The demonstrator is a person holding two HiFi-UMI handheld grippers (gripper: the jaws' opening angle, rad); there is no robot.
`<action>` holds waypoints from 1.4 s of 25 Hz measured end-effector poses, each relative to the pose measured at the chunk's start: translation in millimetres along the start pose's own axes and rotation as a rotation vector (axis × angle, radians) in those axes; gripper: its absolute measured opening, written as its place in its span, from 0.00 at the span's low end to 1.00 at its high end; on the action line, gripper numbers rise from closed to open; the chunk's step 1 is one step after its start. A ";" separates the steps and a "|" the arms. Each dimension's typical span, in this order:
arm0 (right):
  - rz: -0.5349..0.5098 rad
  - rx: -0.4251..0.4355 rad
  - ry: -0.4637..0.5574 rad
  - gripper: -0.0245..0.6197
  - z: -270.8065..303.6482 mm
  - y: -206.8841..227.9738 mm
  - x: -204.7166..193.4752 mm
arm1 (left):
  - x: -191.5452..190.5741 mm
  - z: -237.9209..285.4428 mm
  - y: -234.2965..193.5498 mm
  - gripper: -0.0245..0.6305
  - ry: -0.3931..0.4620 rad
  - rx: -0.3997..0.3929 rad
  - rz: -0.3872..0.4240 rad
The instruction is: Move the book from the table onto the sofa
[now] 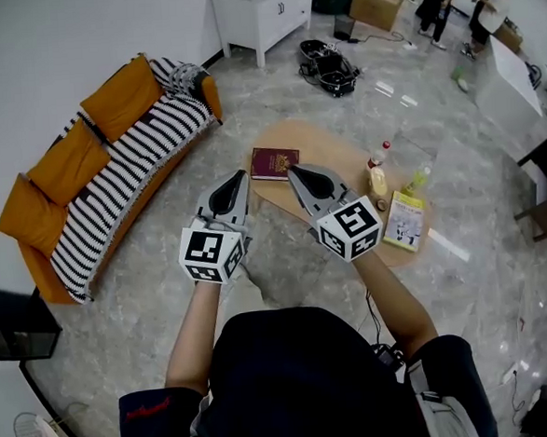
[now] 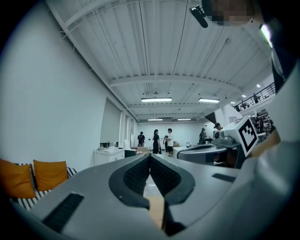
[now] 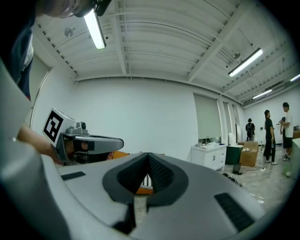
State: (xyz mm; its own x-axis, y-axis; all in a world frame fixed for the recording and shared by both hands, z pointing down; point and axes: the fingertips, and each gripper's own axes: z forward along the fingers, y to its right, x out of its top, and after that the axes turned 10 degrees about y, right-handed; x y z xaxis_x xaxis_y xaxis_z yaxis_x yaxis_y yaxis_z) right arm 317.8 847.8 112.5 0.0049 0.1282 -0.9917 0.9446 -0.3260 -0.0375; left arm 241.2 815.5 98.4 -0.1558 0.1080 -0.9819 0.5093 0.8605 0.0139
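1. Grey floor bears a wooden table; the sofa stands apart.
2. Book lies on the table.
3. Left gripper and right gripper: jaws pressed together, empty.

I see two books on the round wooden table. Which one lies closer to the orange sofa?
The dark red book, on the wooden table's edge nearest the orange sofa. The yellow-green illustrated book lies at the far end, past the bottles.
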 end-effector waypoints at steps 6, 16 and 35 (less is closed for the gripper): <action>0.005 -0.010 -0.017 0.05 23.0 13.3 -8.4 | -13.1 15.8 -20.6 0.06 -0.023 -0.007 -0.004; 0.013 -0.018 -0.053 0.05 104.7 32.7 -33.8 | -36.2 47.0 -96.4 0.06 -0.037 -0.013 -0.024; 0.013 -0.135 -0.135 0.05 261.8 66.1 -65.0 | -65.5 101.7 -257.5 0.06 -0.084 -0.101 -0.134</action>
State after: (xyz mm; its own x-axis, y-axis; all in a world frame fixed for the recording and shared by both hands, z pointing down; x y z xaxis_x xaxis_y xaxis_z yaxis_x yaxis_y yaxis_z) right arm 294.0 572.7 142.4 -0.0184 -0.0045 -0.9998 0.9803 -0.1968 -0.0171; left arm 206.3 536.3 139.9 -0.1433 -0.0491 -0.9885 0.4010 0.9102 -0.1033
